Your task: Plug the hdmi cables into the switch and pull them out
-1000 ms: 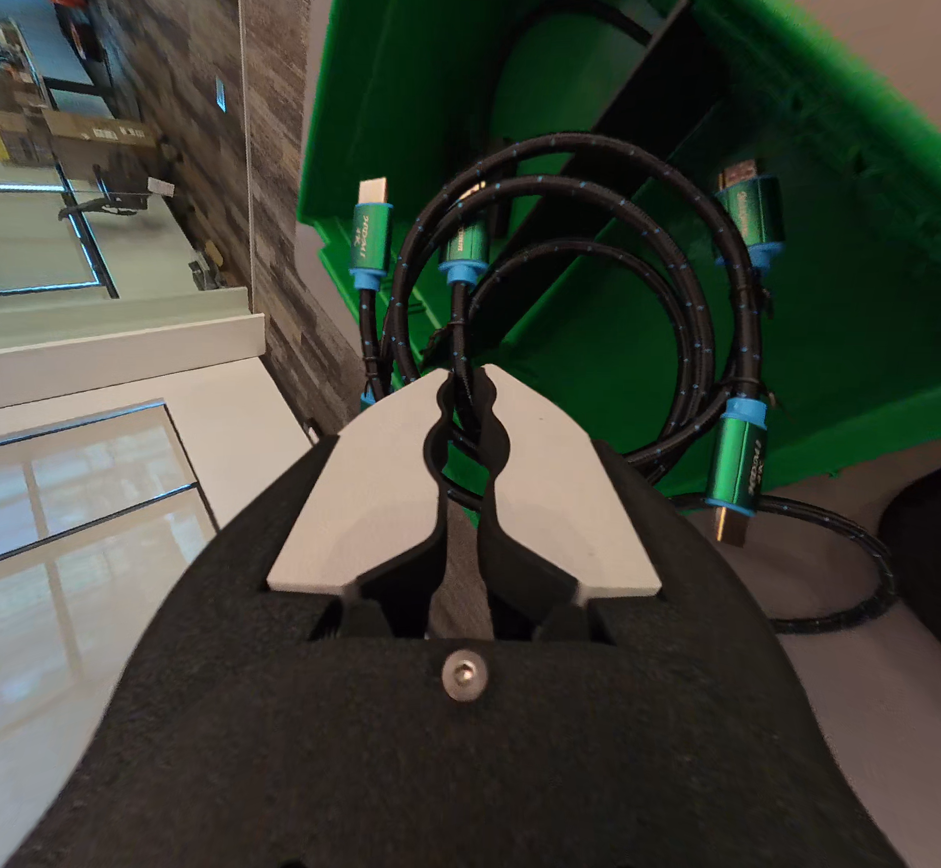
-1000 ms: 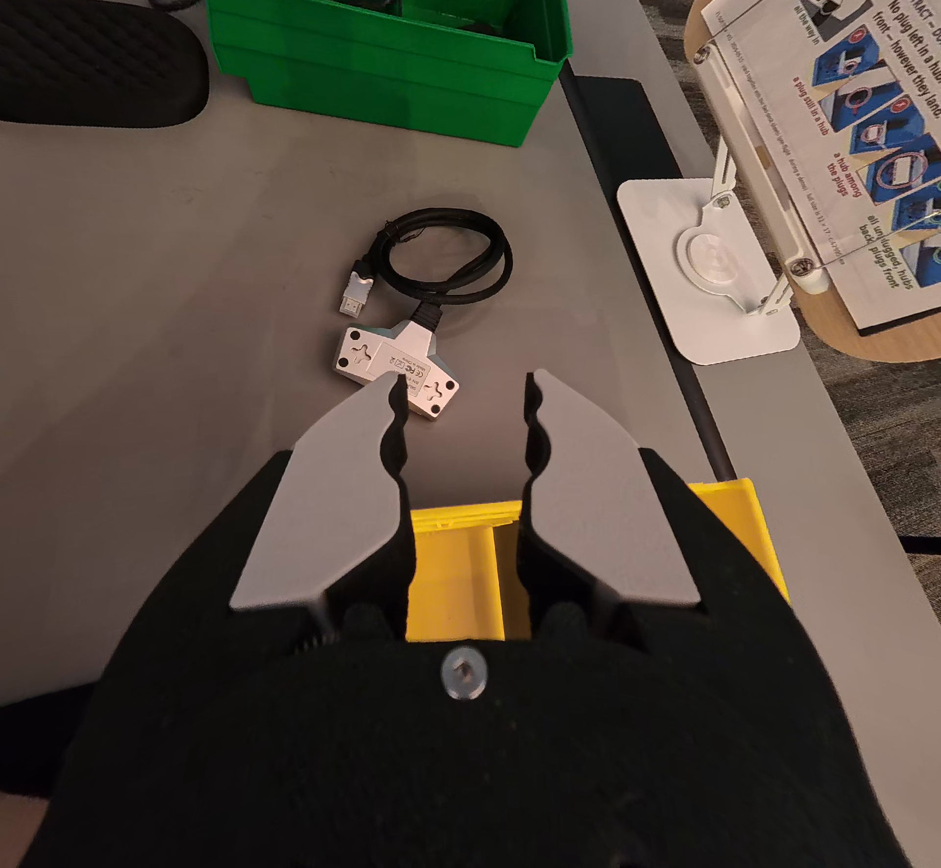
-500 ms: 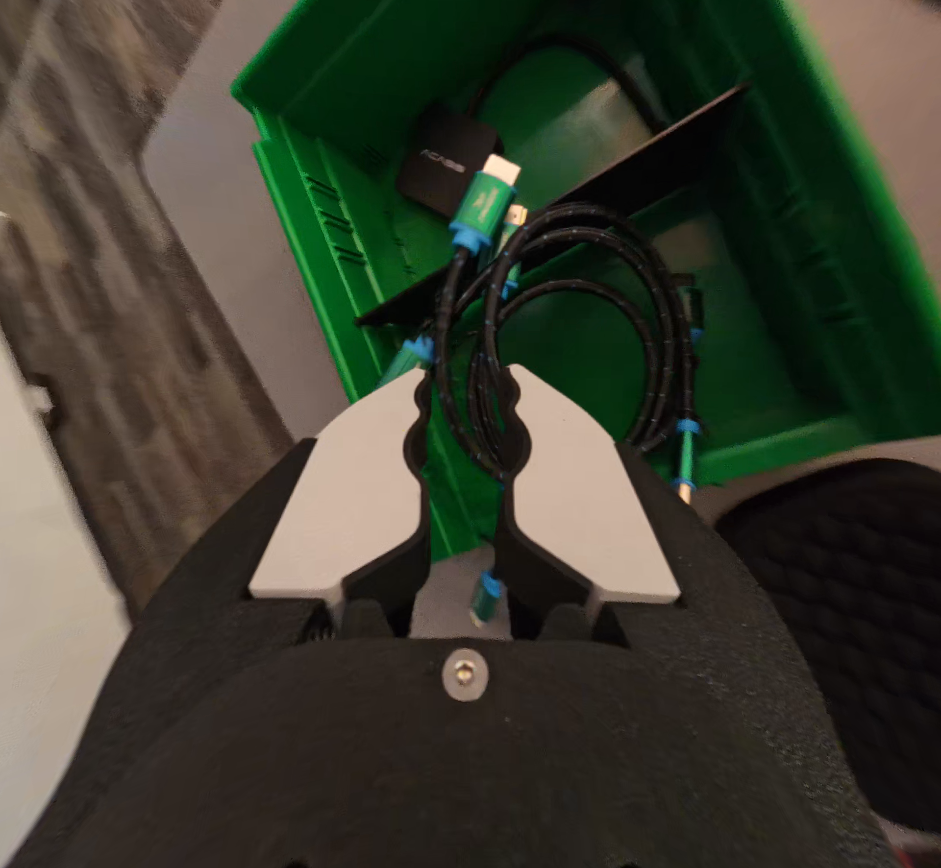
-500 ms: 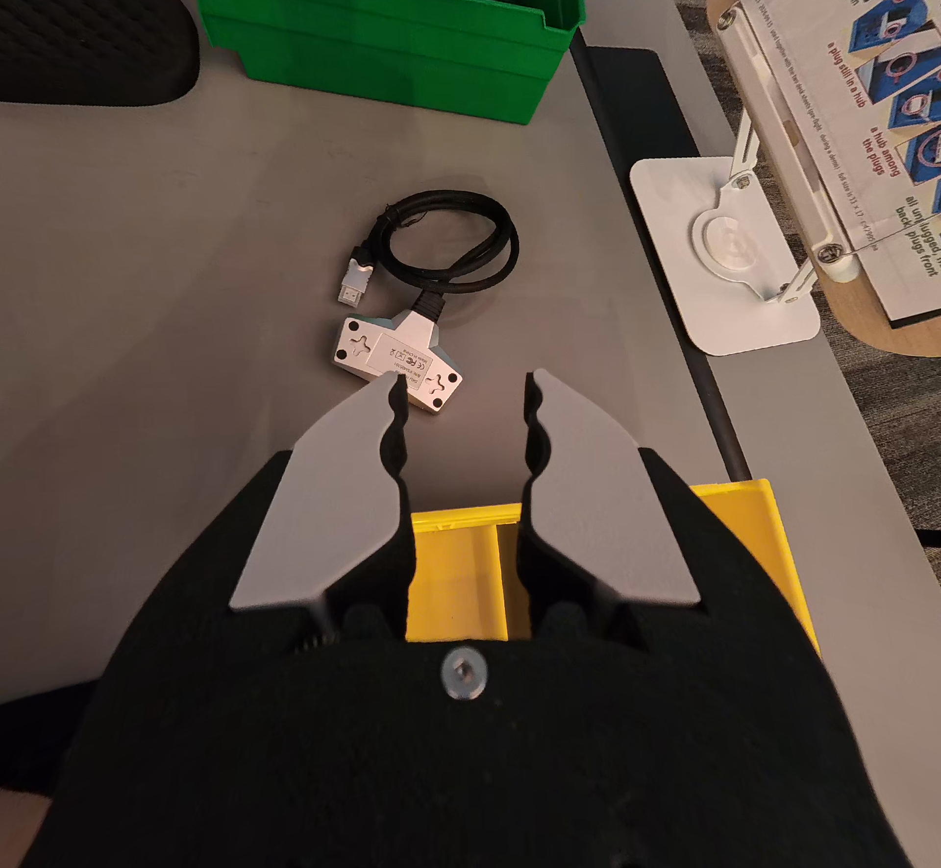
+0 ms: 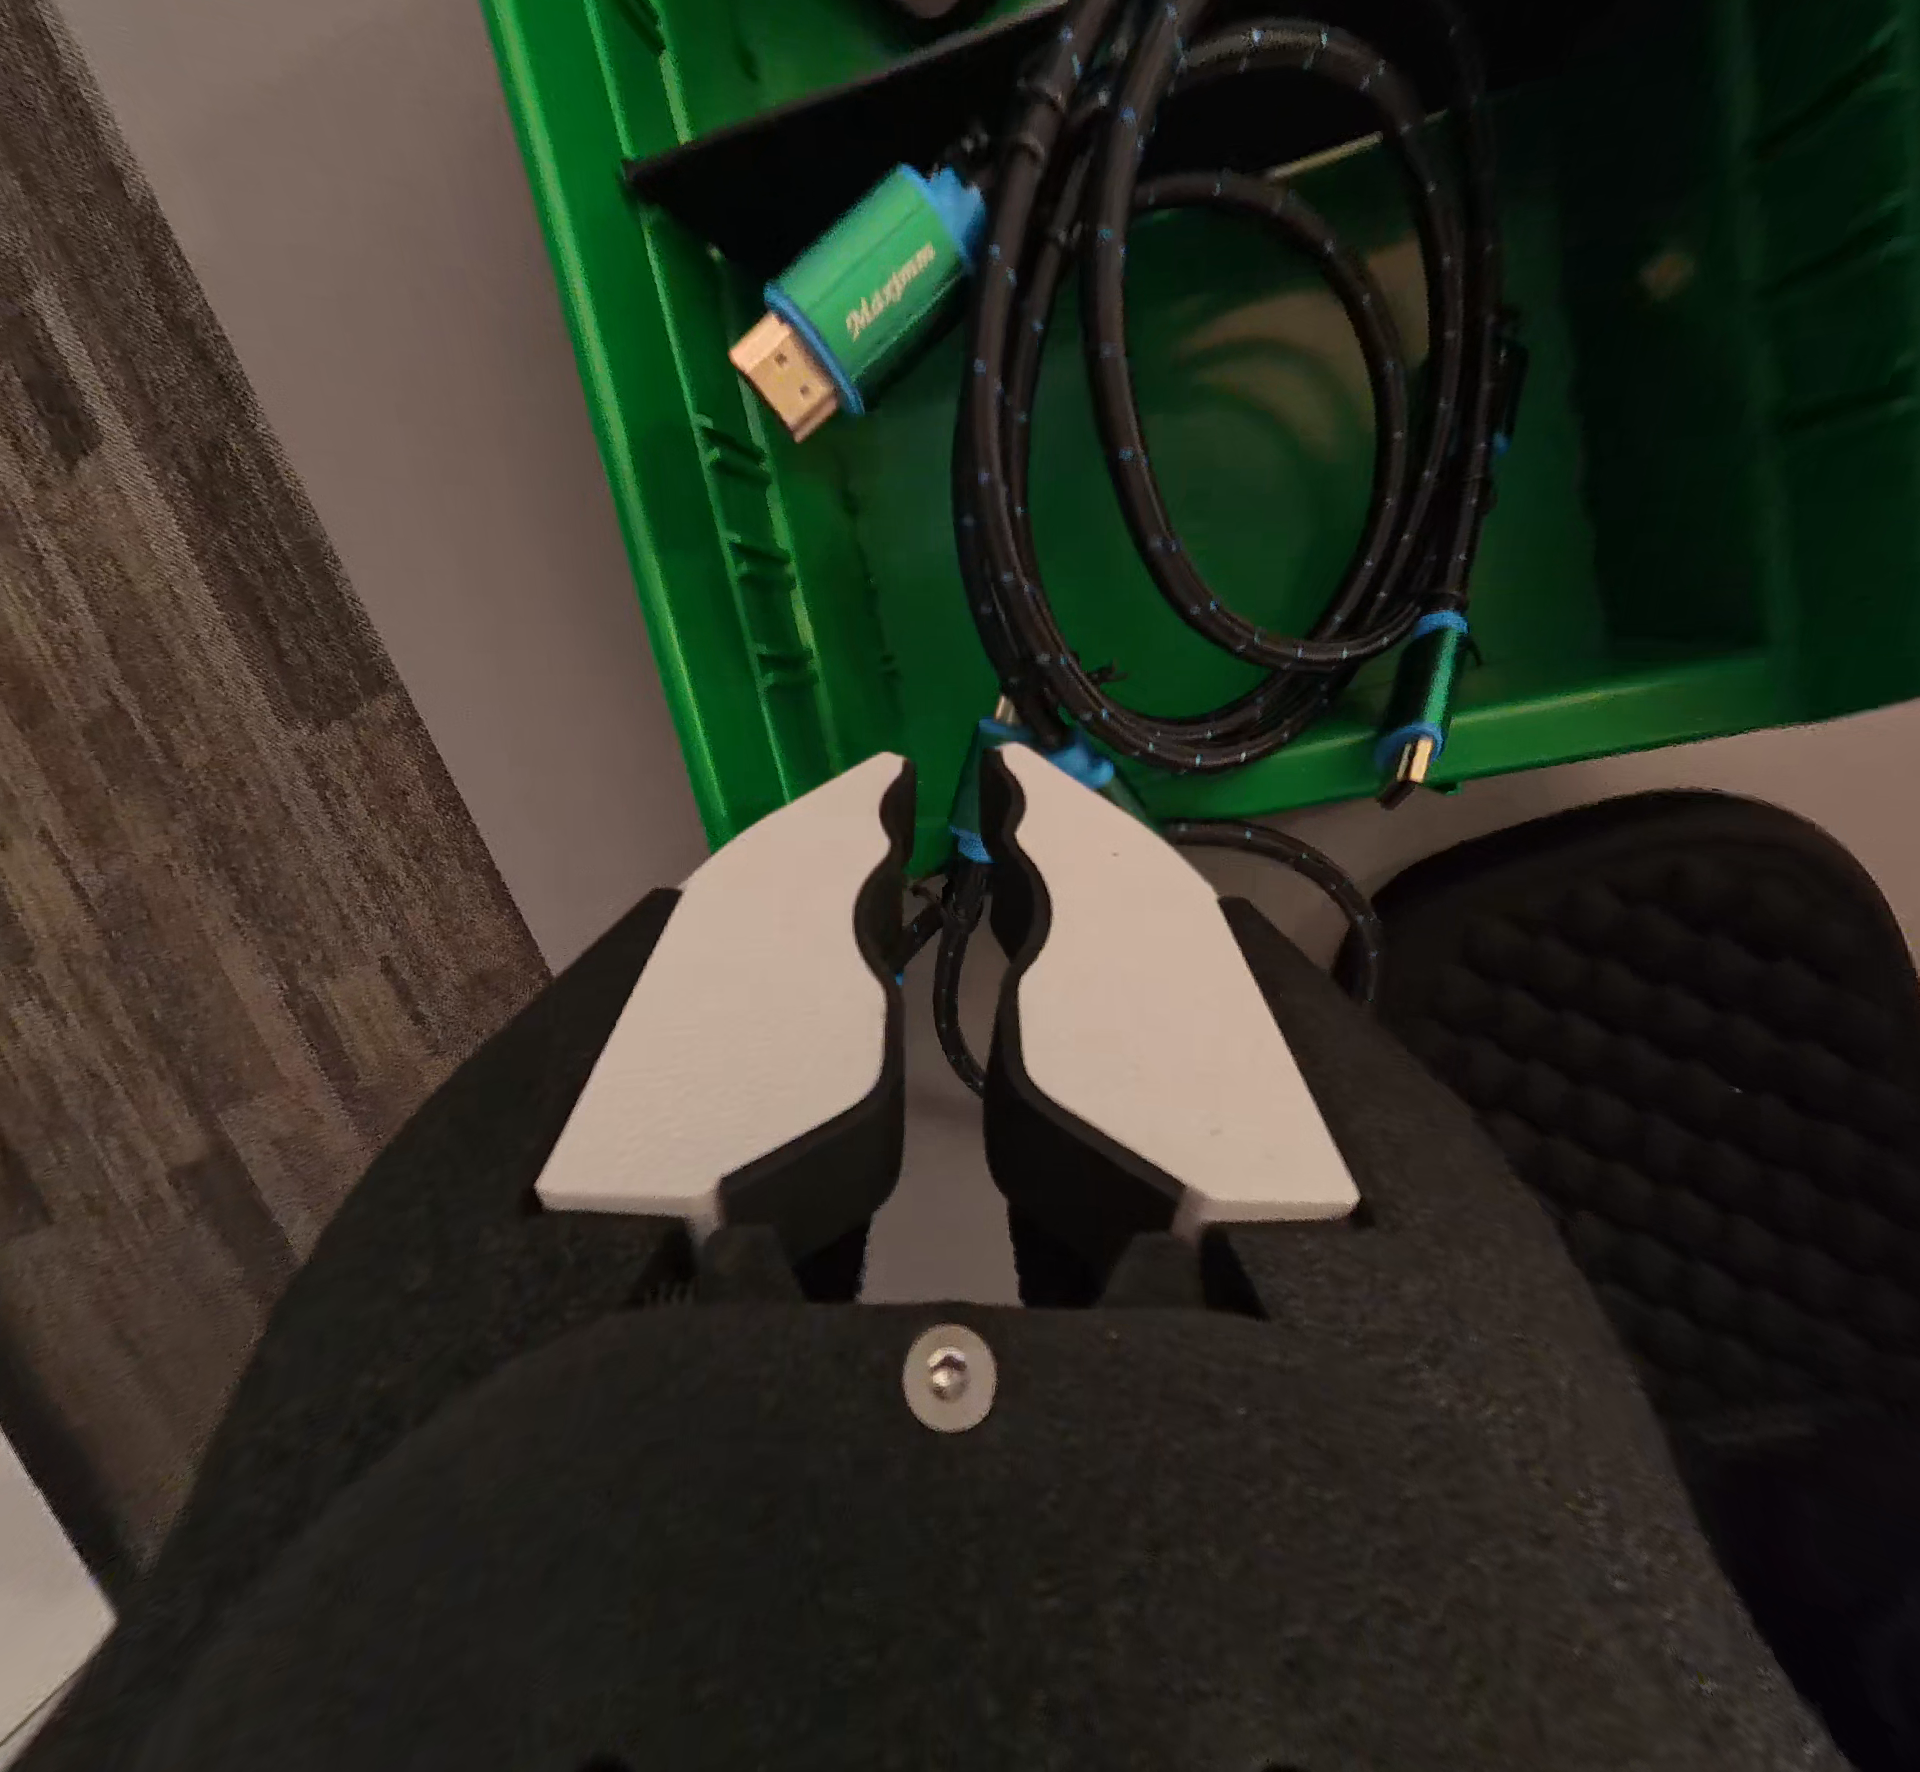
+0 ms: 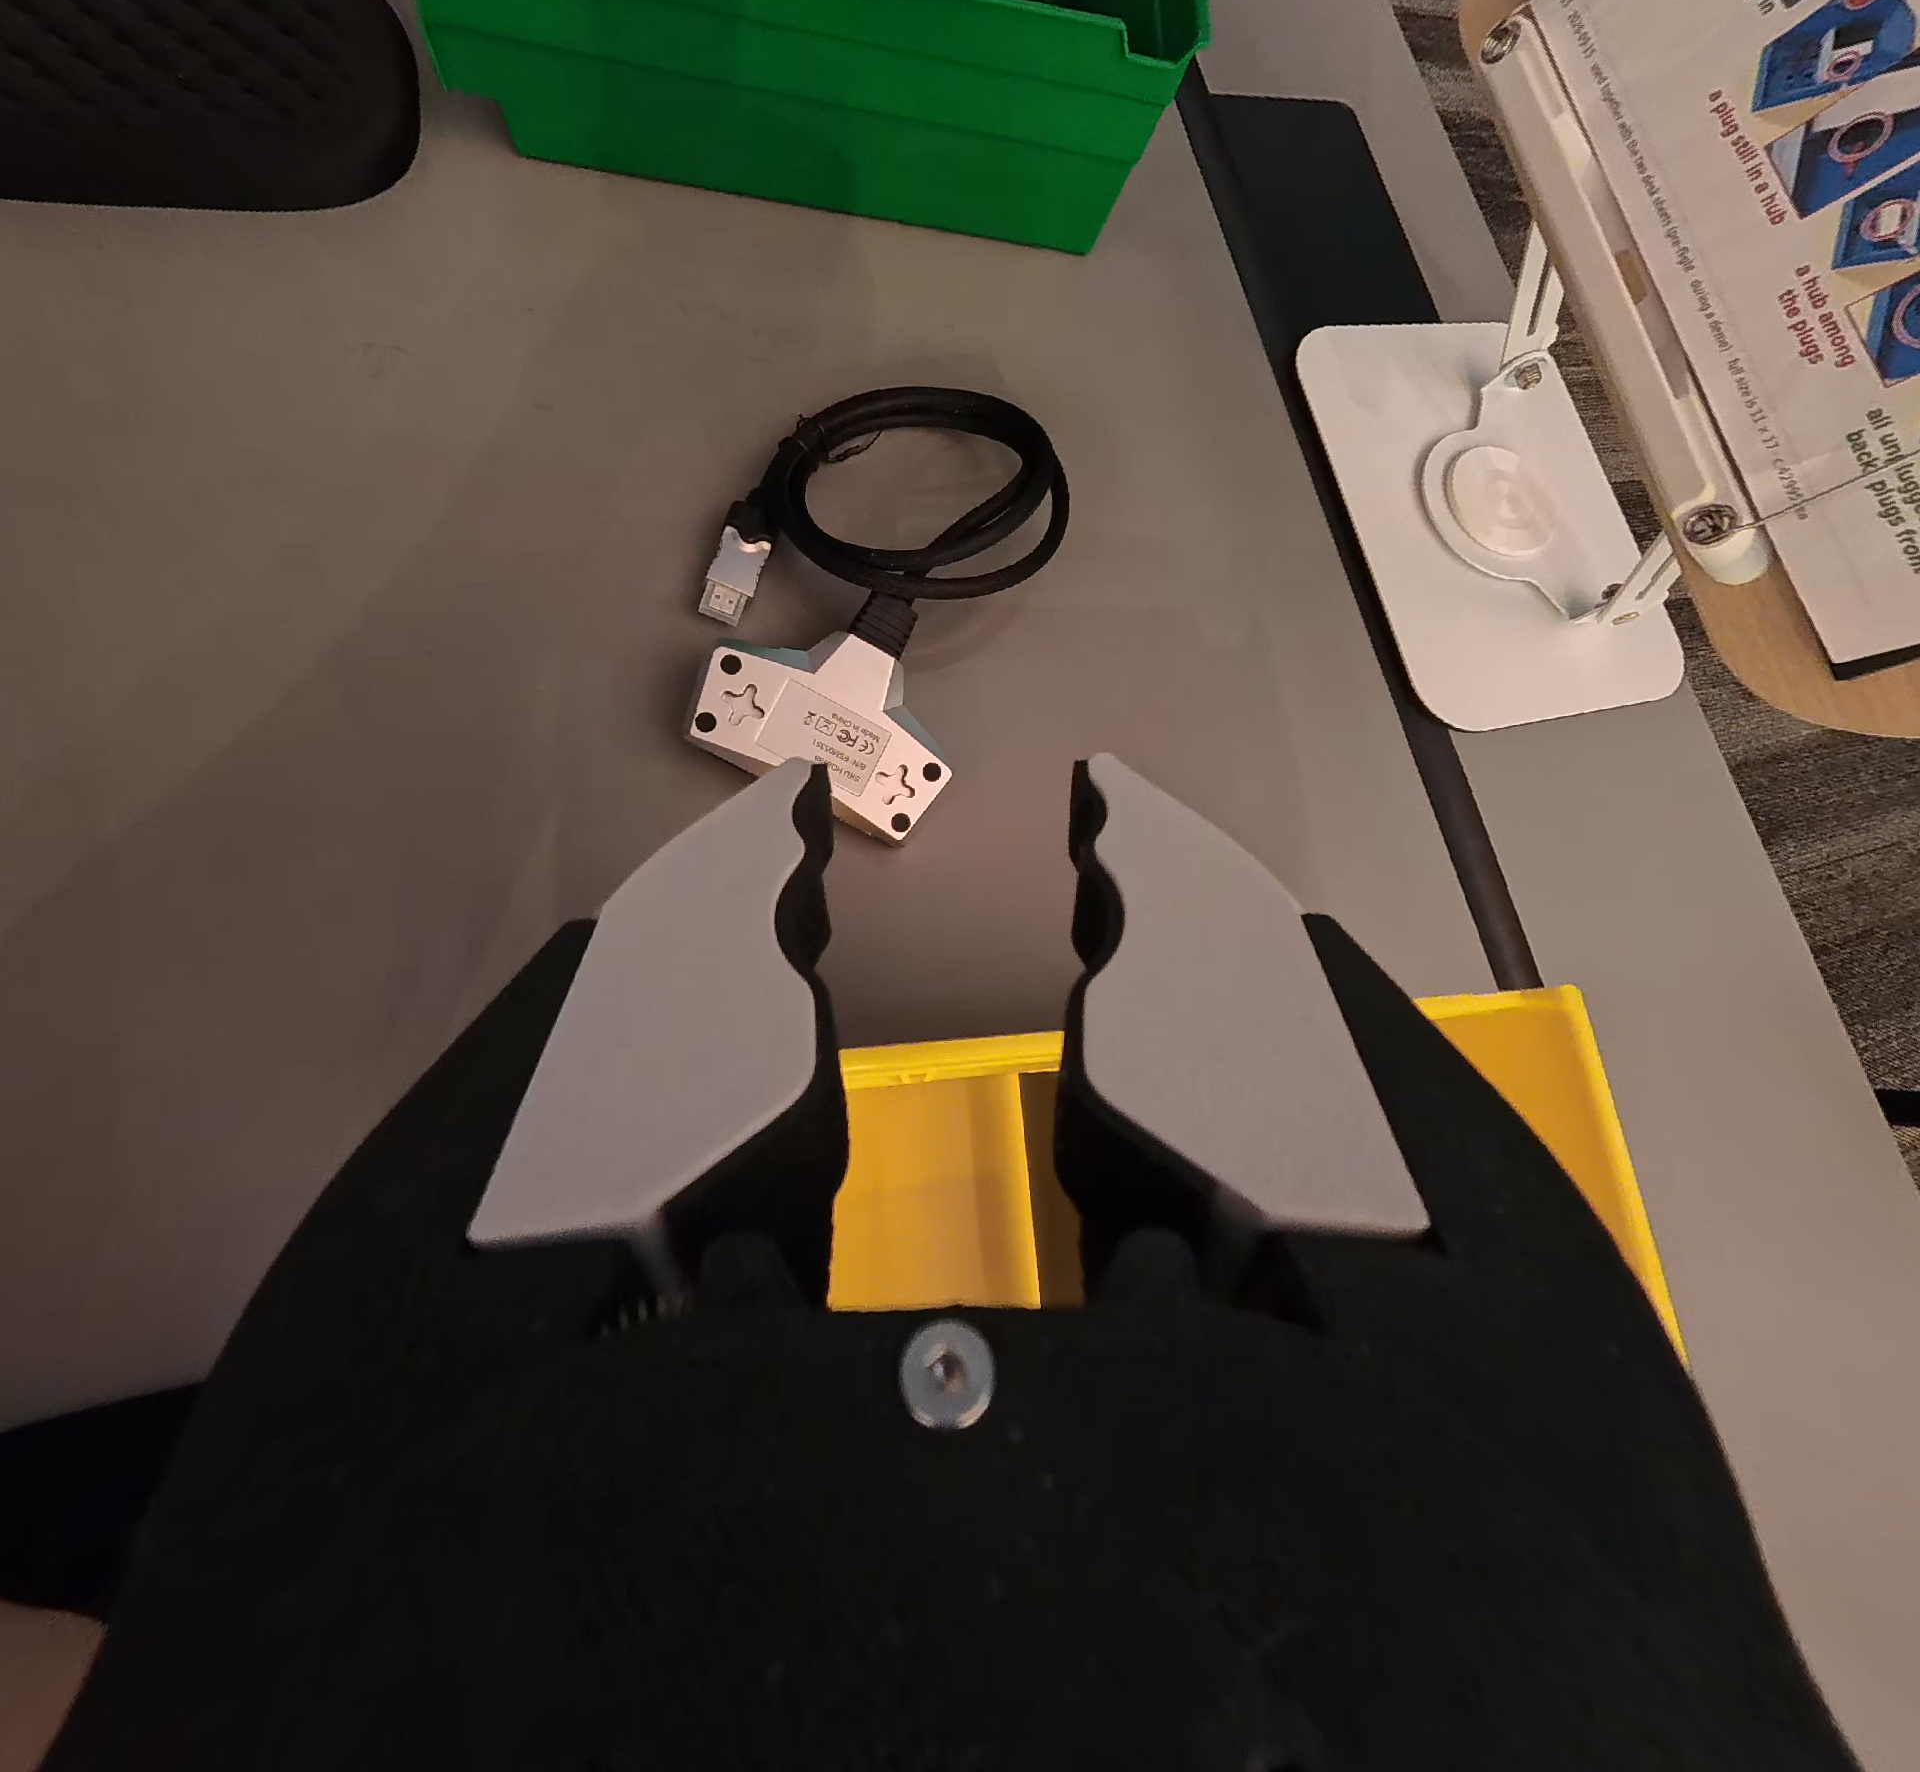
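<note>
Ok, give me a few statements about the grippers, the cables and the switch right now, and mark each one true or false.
1. The left gripper is closed on the braided HDMI cable bundle. True.
2. The right gripper grips the silver switch. False: its fingers are open and empty, and the switch lies on the grey table.
3. The switch lies with its labelled side up. True.
4. A green-shelled plug is plugged into the switch. False: only the switch's own black lead is attached; its ports are not visible.
5. The cable bundle hangs in front of the green bin. True.
</note>
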